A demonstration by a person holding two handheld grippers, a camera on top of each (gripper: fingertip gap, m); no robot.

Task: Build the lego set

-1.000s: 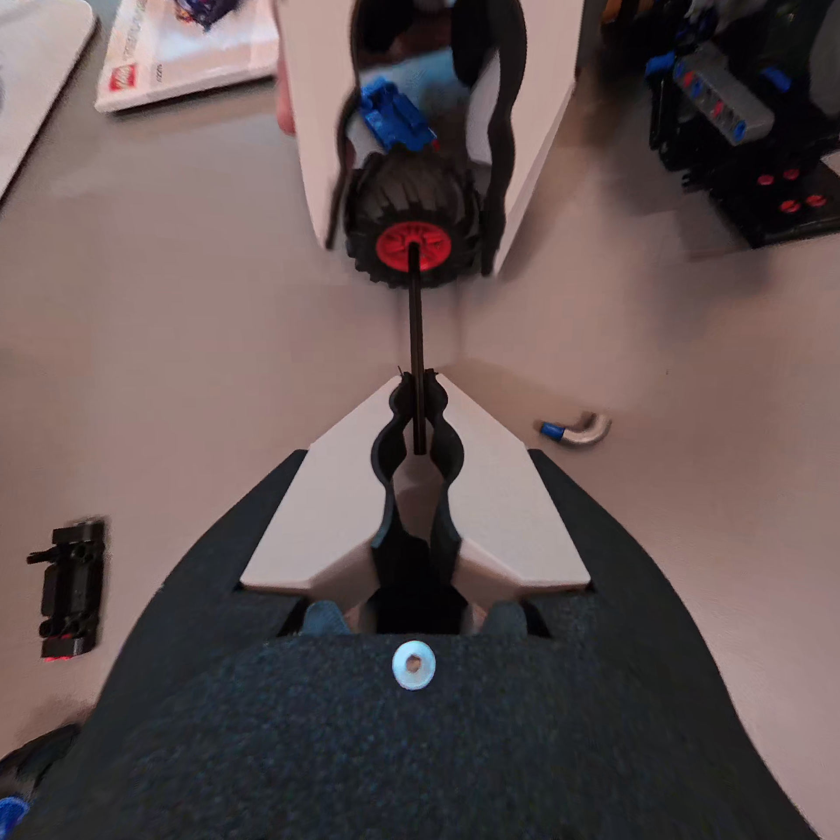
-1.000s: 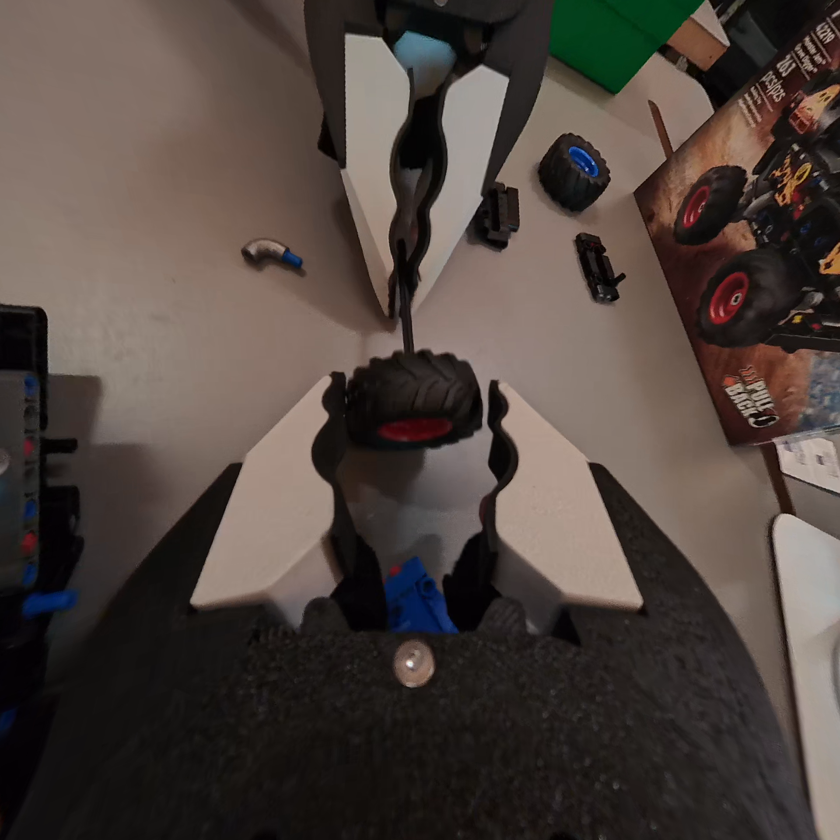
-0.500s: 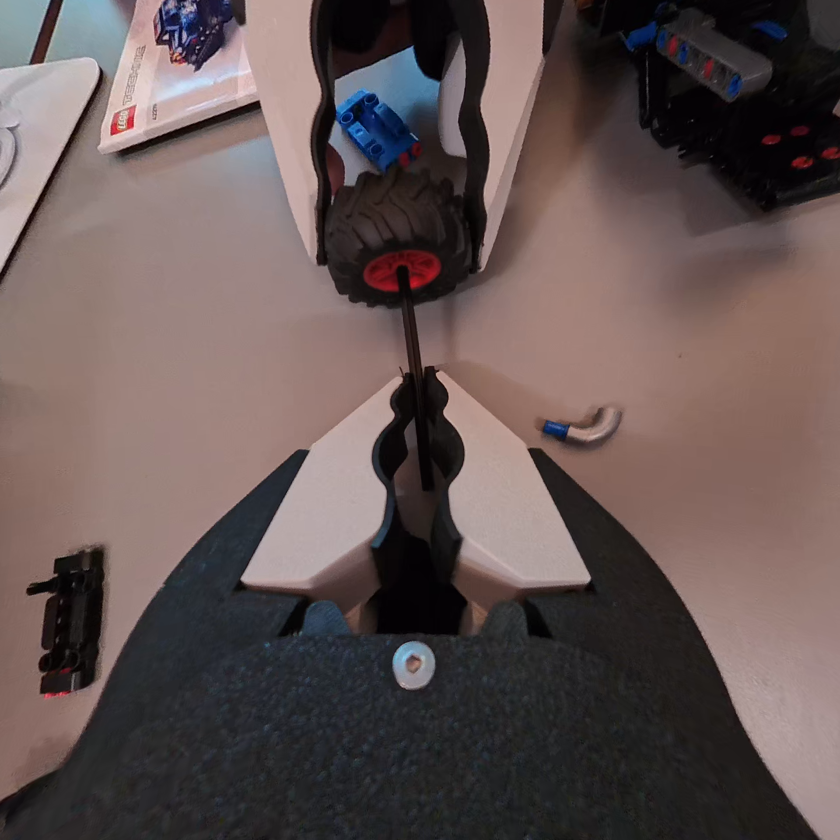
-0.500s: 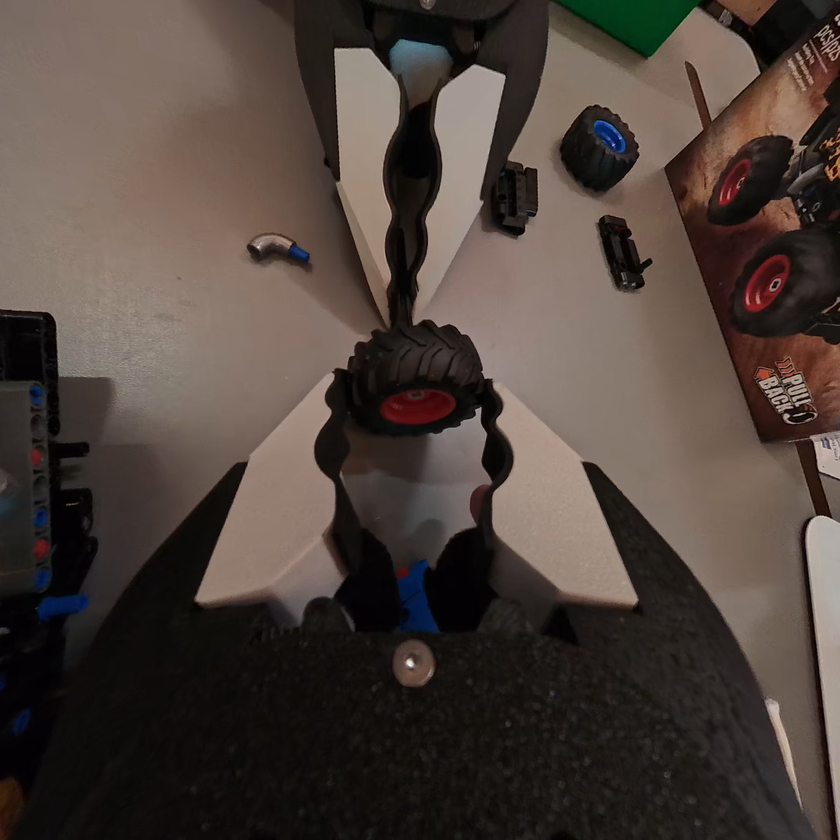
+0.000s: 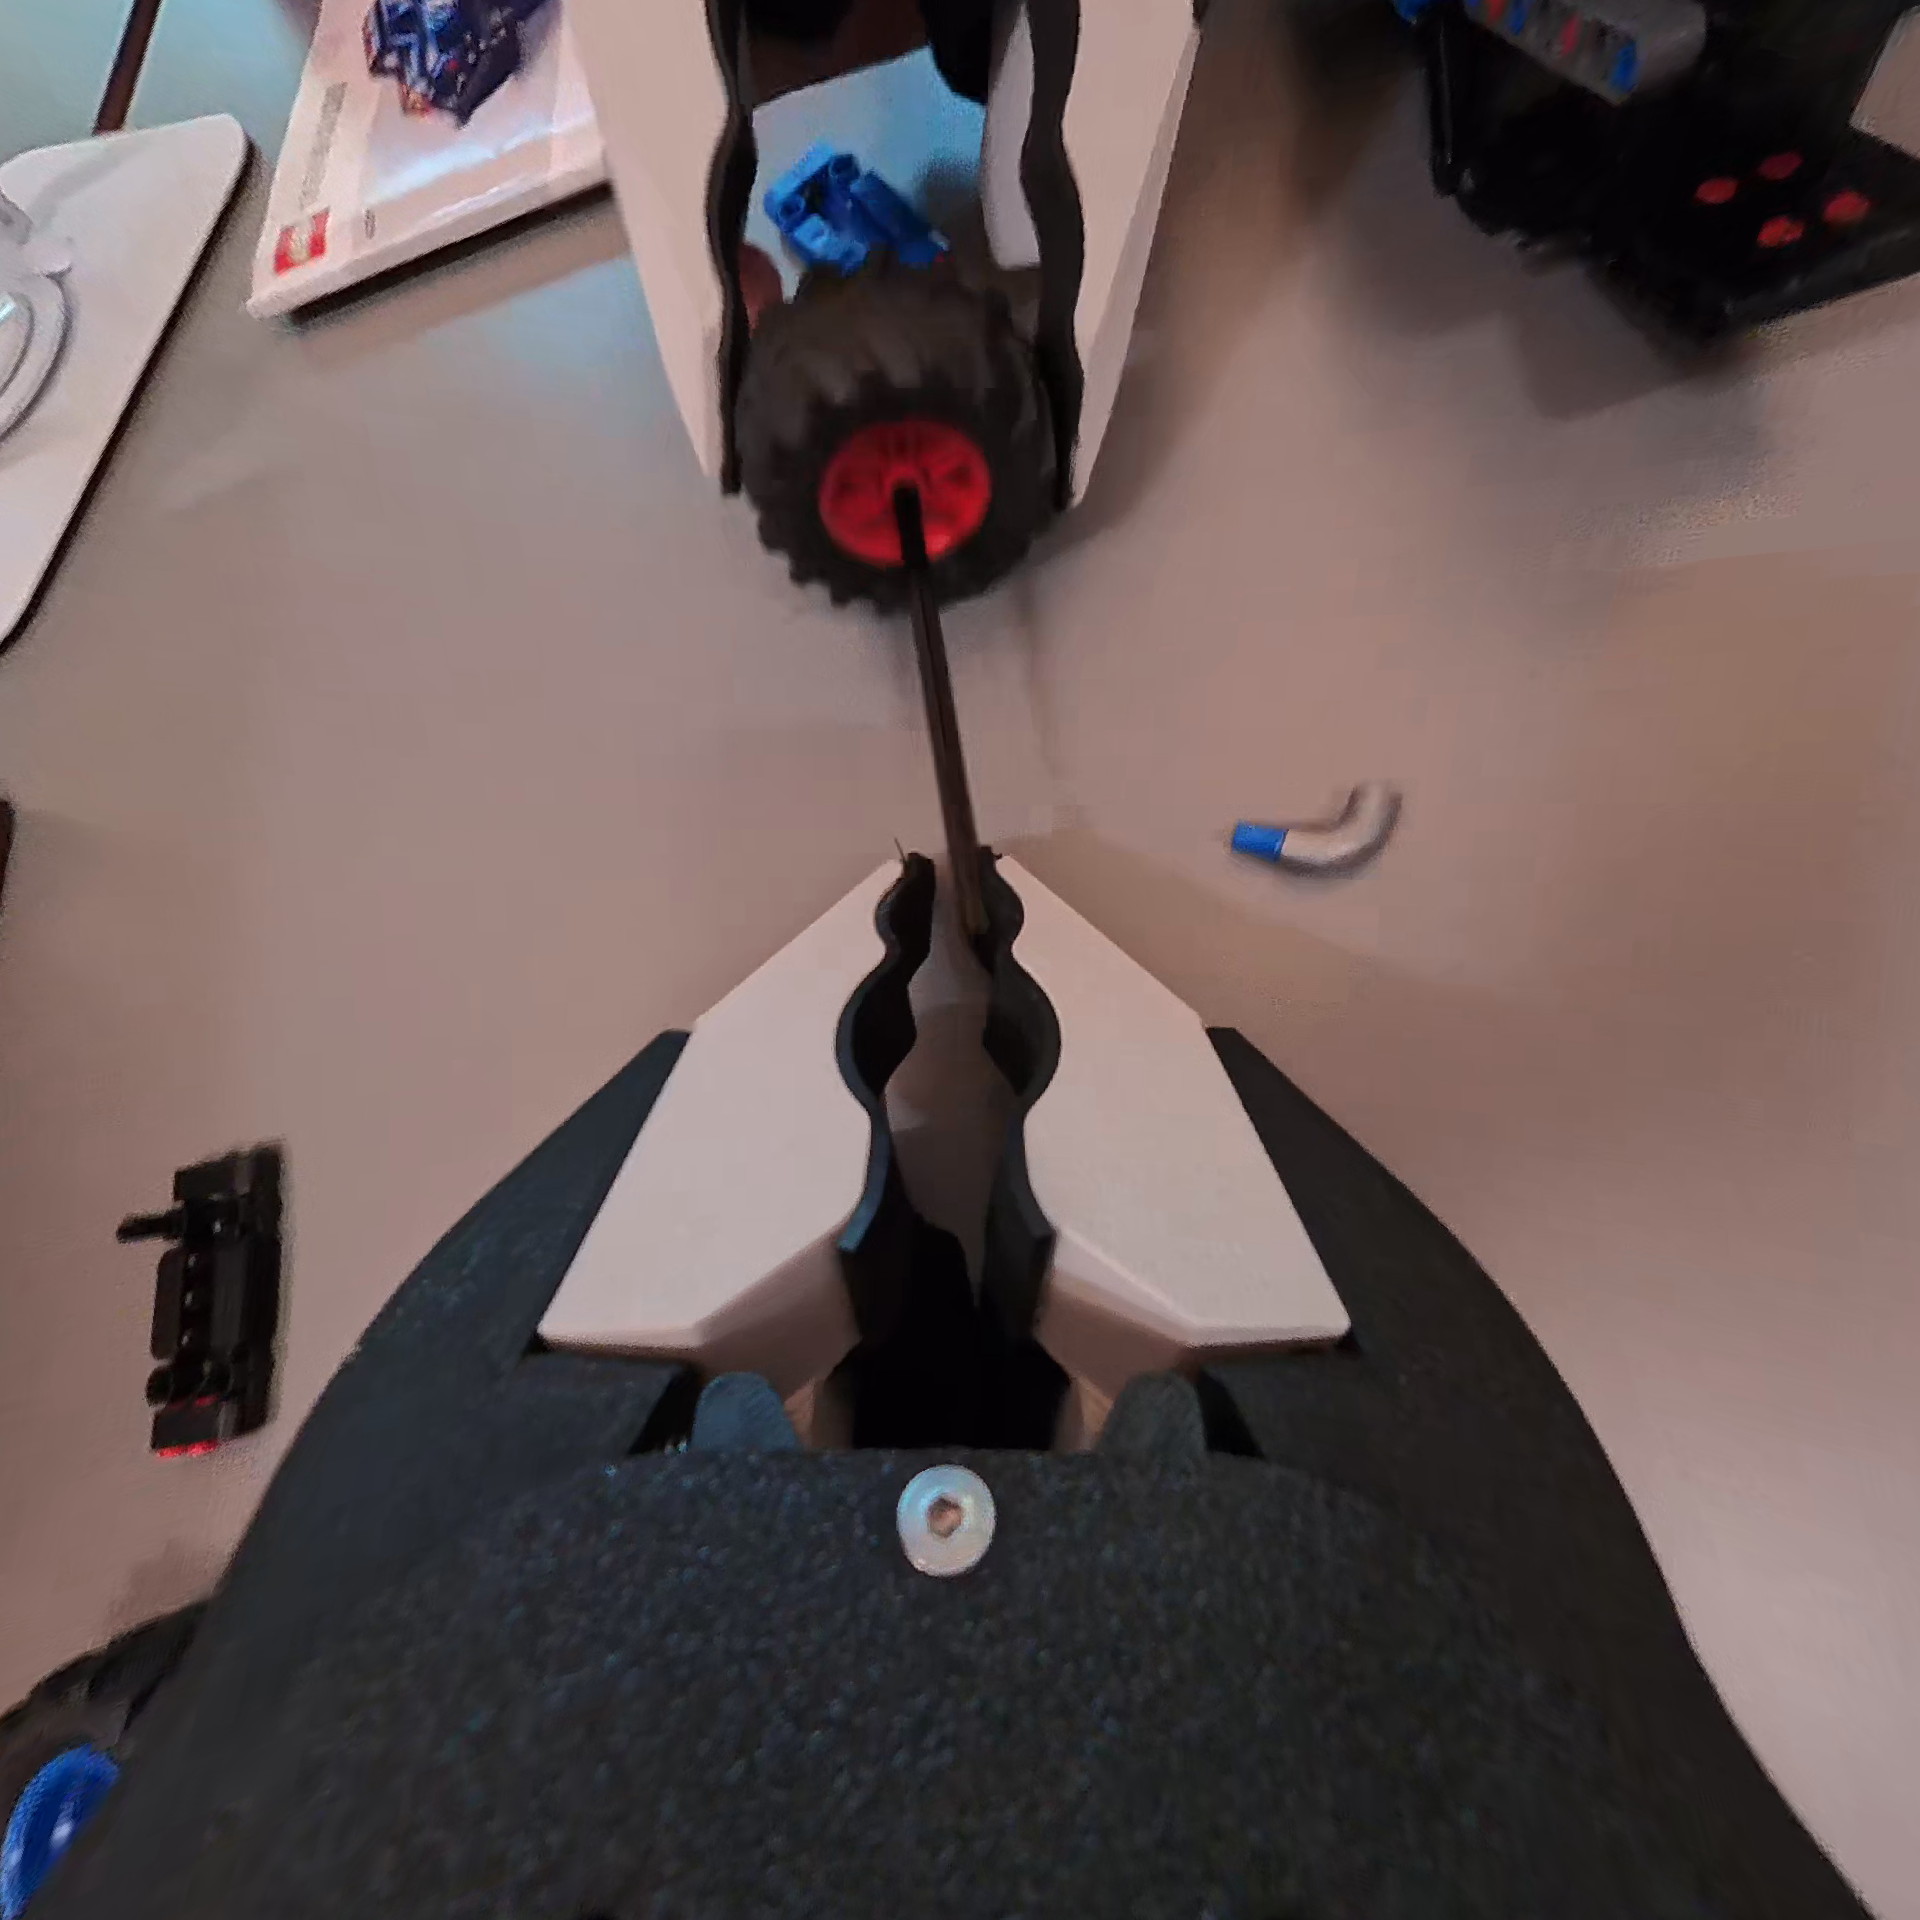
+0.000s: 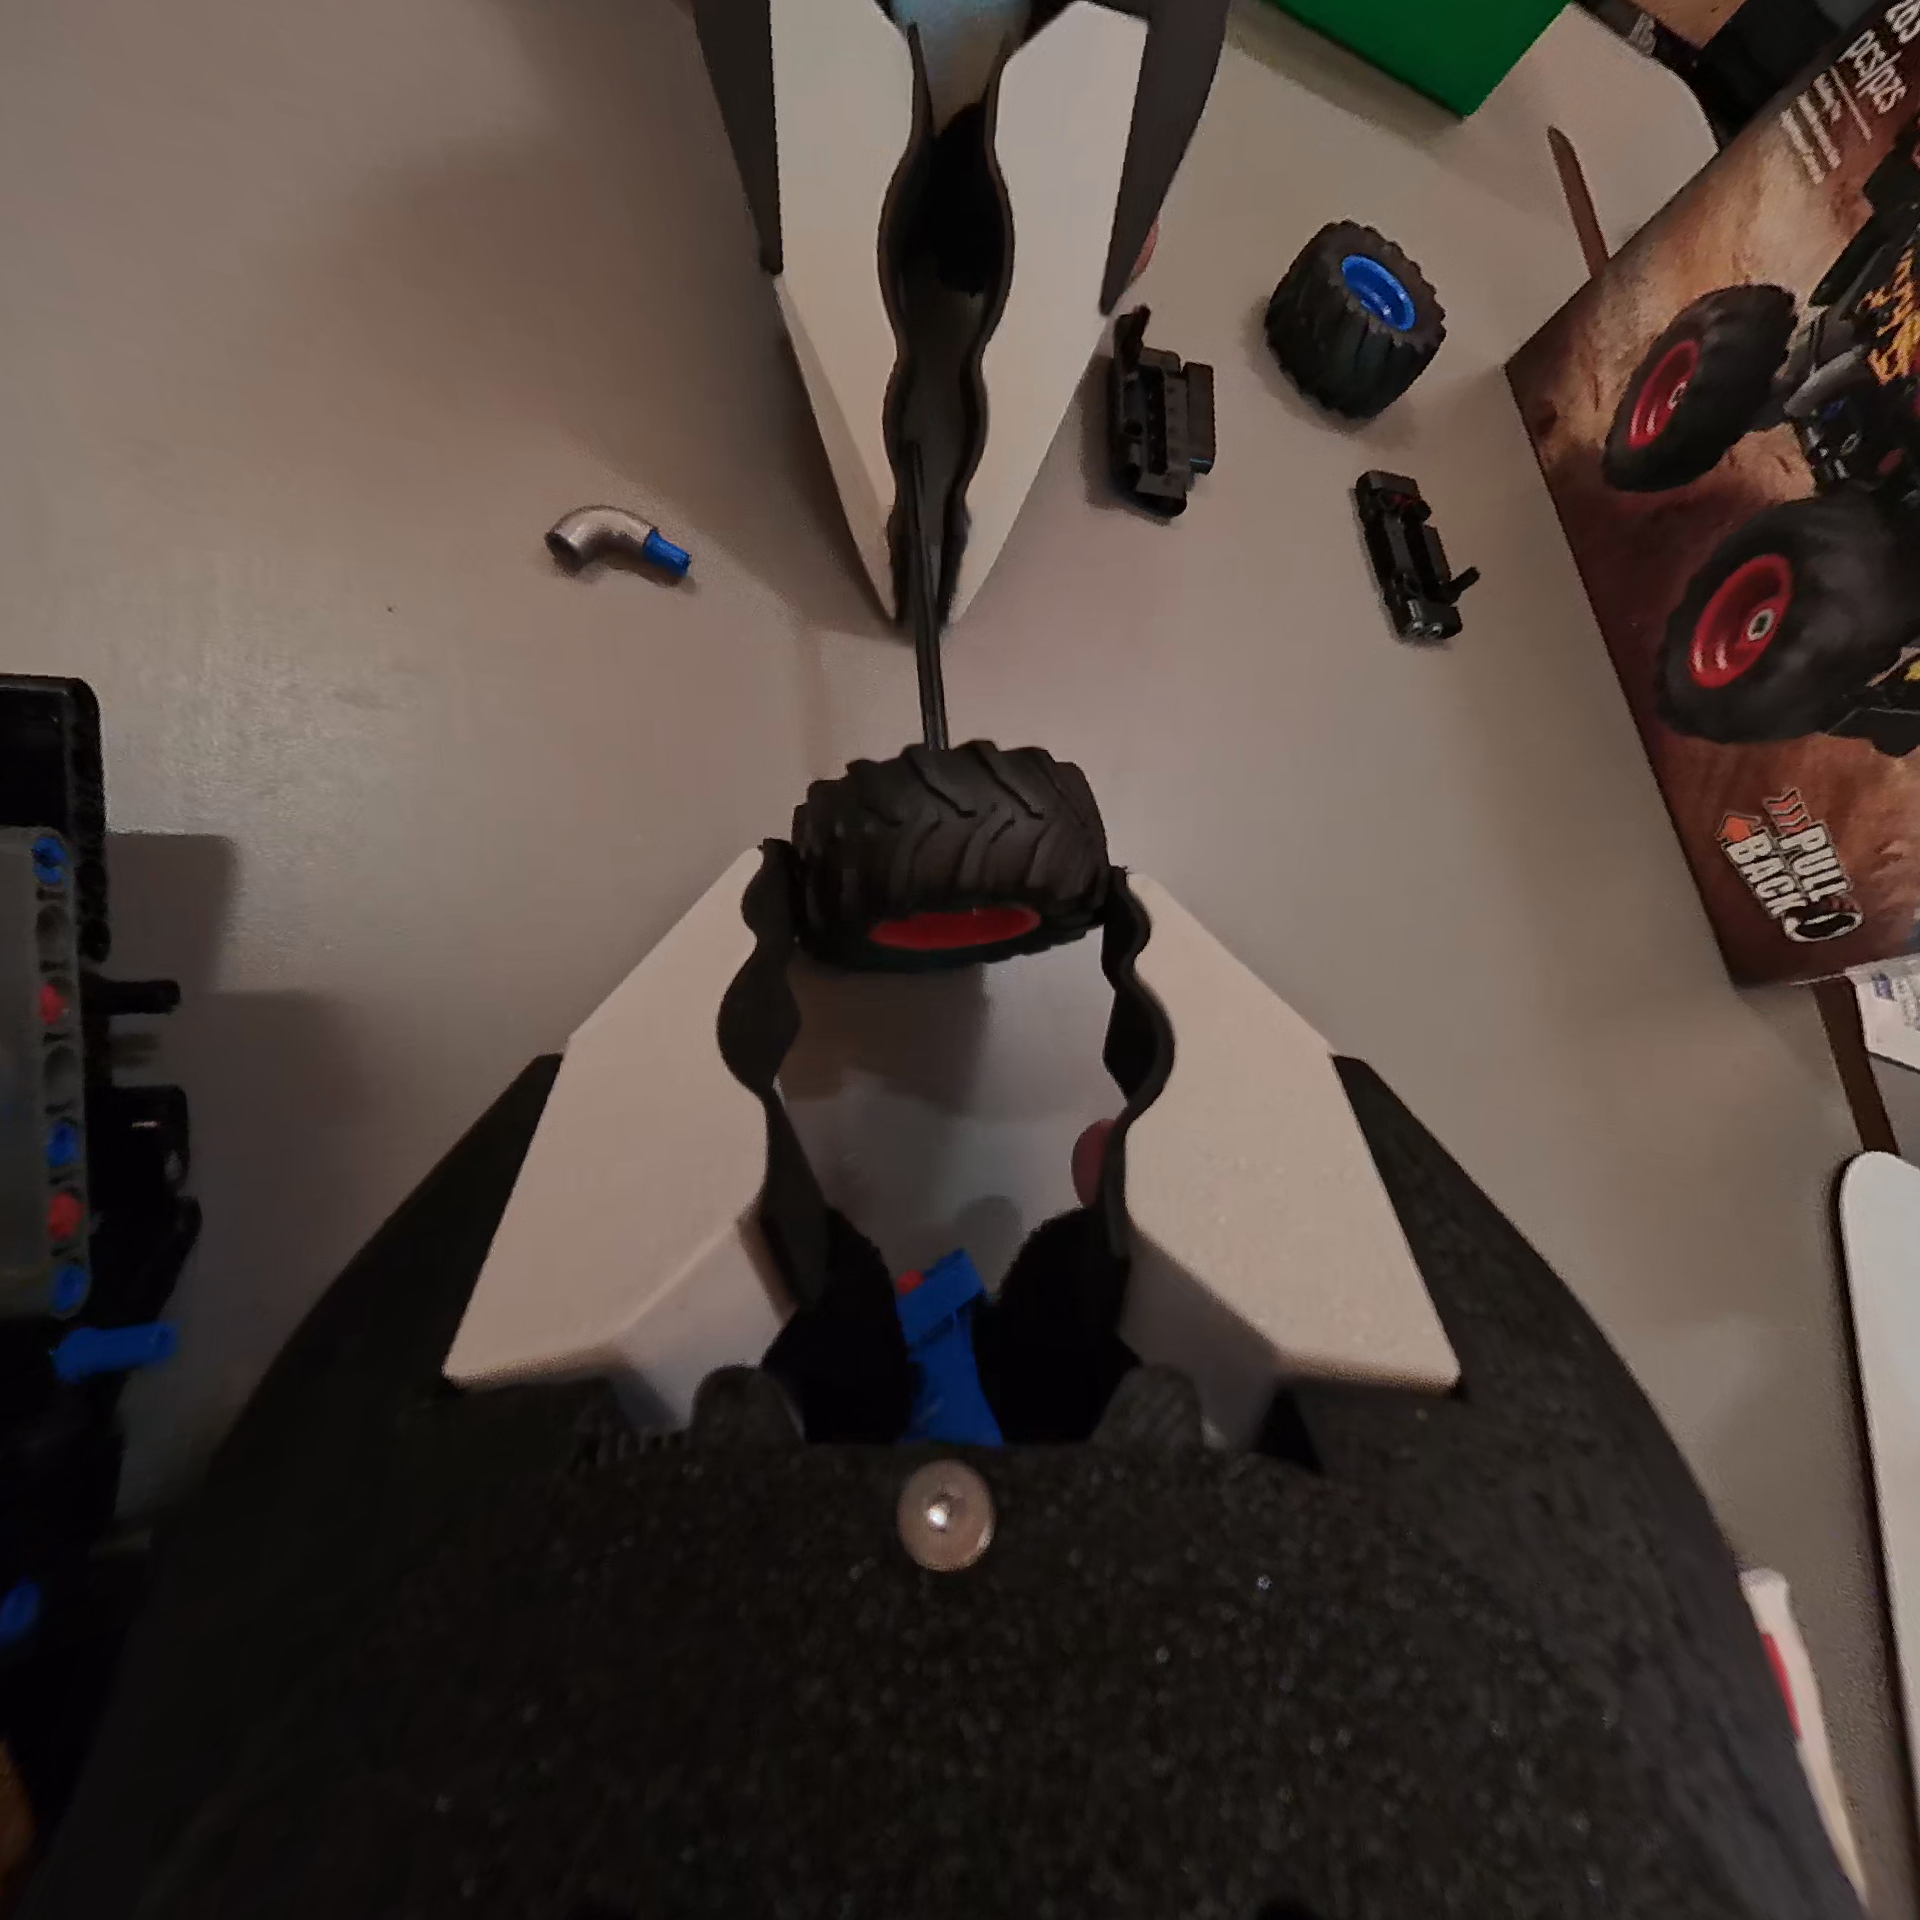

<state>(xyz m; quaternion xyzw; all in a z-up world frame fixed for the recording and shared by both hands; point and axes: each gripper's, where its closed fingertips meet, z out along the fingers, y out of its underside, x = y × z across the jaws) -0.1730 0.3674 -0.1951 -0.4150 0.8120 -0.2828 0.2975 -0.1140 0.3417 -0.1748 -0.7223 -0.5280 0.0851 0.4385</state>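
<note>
Left gripper (image 5: 951, 883) sat near-closed, fingertips pinching the near end of a thin black axle (image 5: 940, 717). Small gap visible between the wavy black pads, rod lay against the right pad; view was motion-blurred. The axle ran forward, slightly tilted left, into the red hub of a black knobby tyre wheel (image 5: 899, 457). Wheel was chunky, deep chevron tread, red spoked rim facing the left camera.

Right gripper (image 6: 945, 883) was clamped on that wheel, tips gripping the tread on both sides, jaws wide apart to fit it. In the right wrist view the wheel (image 6: 945, 847) showed tread on top and the red rim underneath, the axle (image 6: 928, 623) sticking out the far side into the left gripper (image 6: 925, 592). A blue brick piece (image 6: 945, 1340) sat deep between the right fingers near the base; contact could not be told.

On the grey table (image 6: 364, 364): silver elbow pipe with blue tip (image 6: 615, 538) just left of the left gripper, two black connector parts (image 6: 1158, 416) (image 6: 1408, 556) to its right, a second wheel with blue rim (image 6: 1356, 312) farther right. Printed toy box (image 6: 1745, 520) lay at the right edge. Black built assembly with grey beam (image 6: 42, 1070) at the left edge. Instruction booklet (image 5: 416, 166) was far left in the left wrist view.
</note>
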